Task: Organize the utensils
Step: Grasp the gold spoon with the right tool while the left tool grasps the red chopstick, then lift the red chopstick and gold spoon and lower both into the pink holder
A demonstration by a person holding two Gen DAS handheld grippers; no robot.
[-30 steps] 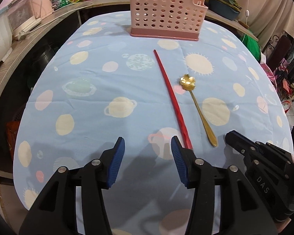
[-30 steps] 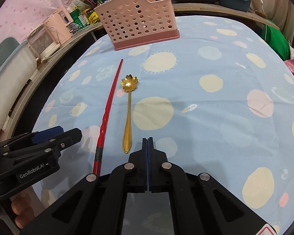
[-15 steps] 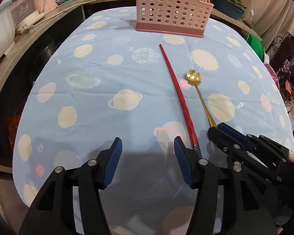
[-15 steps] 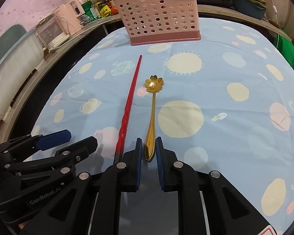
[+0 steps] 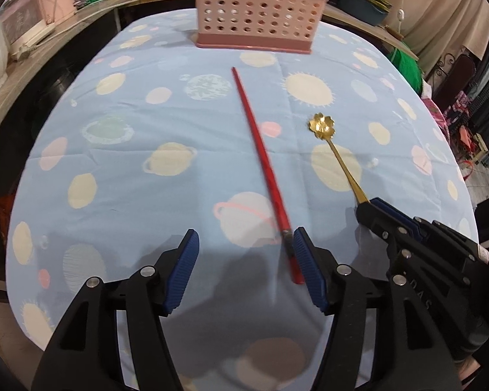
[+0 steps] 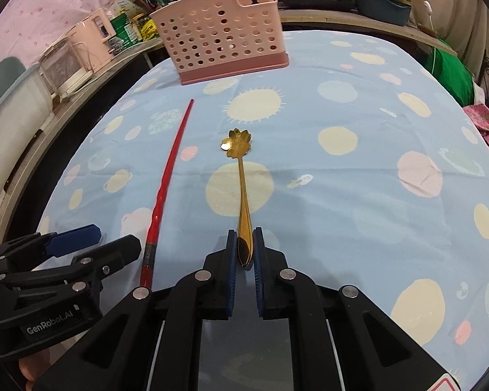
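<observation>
Jaws of our right gripper (image 6: 244, 247) closing around the gold spoon (image 6: 241, 176) handle on the desk (image 6: 358, 195), we should seat it squarely before lifting toward the pink caddy (image 6: 223, 37), while our left gripper (image 5: 244, 270) opens wider beside the red chopstick (image 5: 264, 169).

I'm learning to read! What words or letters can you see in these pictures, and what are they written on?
"GenRobot.AI": white letters on the black side of the left gripper, seen in the right wrist view.
"D A S": faint letters on the black body of the right gripper, seen in the left wrist view.
Packets and bottles on the counter: print too small and blurred to read.
</observation>
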